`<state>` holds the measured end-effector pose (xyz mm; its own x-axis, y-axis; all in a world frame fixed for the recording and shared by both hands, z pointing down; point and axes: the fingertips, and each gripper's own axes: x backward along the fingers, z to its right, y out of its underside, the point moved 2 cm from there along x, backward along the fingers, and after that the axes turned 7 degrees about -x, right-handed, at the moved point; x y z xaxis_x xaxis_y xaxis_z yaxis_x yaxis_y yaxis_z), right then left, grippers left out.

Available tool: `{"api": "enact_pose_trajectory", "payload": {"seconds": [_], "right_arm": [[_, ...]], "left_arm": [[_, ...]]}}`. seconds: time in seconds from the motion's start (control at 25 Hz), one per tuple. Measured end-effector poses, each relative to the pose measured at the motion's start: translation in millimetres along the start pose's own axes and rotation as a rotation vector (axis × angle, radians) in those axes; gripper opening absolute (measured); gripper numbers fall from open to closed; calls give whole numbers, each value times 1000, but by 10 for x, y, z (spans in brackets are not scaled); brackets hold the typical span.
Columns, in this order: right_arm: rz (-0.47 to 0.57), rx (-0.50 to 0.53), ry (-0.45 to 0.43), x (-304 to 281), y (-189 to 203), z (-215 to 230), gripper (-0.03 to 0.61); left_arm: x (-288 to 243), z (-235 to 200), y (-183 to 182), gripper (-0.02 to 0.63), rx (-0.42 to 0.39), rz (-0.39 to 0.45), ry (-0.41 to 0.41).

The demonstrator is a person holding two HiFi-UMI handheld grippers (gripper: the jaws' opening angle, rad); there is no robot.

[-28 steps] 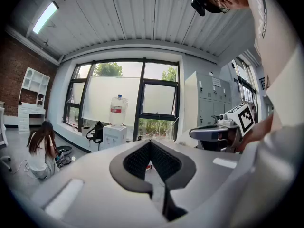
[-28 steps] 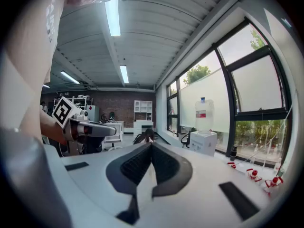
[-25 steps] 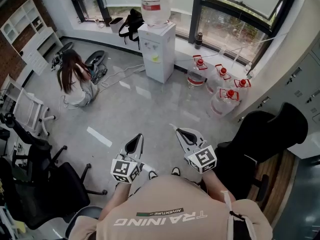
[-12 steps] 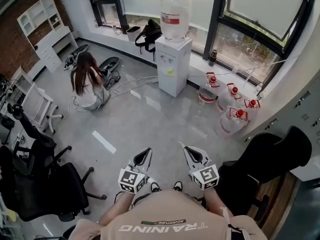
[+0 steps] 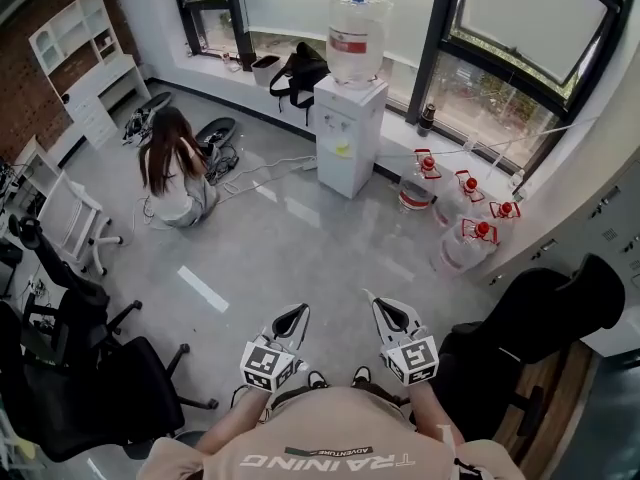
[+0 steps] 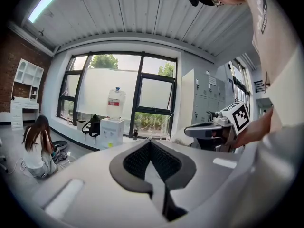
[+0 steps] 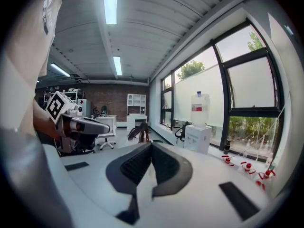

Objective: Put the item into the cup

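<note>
The near edge cuts off the wearer's shirt; the hands holding the left gripper and right gripper lie hidden beneath them. Far left, the seated person faces away, the clutter beside them too small to tell. The label on the water bottle is unreadable.

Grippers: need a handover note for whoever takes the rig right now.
Left gripper: jaws together, nothing between them, held in the air above the floor.
Right gripper: the same, jaws together, empty.
The item and the cup: in none of the views; ahead stands a water dispenser.
Done: nothing that shows.
Left: find the item and the cup, pick the item up, put it in the cup.
</note>
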<state>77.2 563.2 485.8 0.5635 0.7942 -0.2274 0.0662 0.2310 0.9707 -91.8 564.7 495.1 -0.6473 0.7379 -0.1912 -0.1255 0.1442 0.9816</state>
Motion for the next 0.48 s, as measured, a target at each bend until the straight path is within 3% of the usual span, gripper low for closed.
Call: {"api": "enact_pose_trajectory", "payload": {"seconds": [0.2, 0.48], "right_arm": [[9, -20, 59, -197, 38, -8, 12], [7, -46, 64, -526, 54, 246, 12]], "left_arm": [[-120, -282, 93, 8, -8, -6, 32], [-420, -515, 131, 8, 16, -20, 25]]}}
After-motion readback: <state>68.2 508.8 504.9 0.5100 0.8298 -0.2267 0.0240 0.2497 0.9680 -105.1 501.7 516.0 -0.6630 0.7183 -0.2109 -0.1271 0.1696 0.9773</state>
